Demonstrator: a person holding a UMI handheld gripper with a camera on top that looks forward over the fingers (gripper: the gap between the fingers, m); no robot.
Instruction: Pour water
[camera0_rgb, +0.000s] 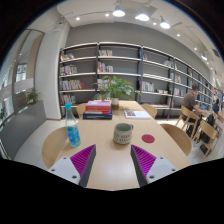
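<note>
A clear plastic water bottle (72, 128) with a blue label stands upright on the light wooden table (110, 162), ahead of my left finger and a little to its left. A patterned grey-green mug (123, 133) stands upright ahead of my right finger. My gripper (112, 163) hovers over the near part of the table, open, with only bare tabletop between its purple pads (83, 159). Both objects lie beyond the fingertips, untouched.
A red coaster (148, 138) lies right of the mug. Stacked books (98, 108), a potted plant (115, 88) and a magazine (137, 114) sit at the table's far end. Chairs (178, 137) flank the table; bookshelves (120, 68) line the back wall. A person (190, 99) sits at far right.
</note>
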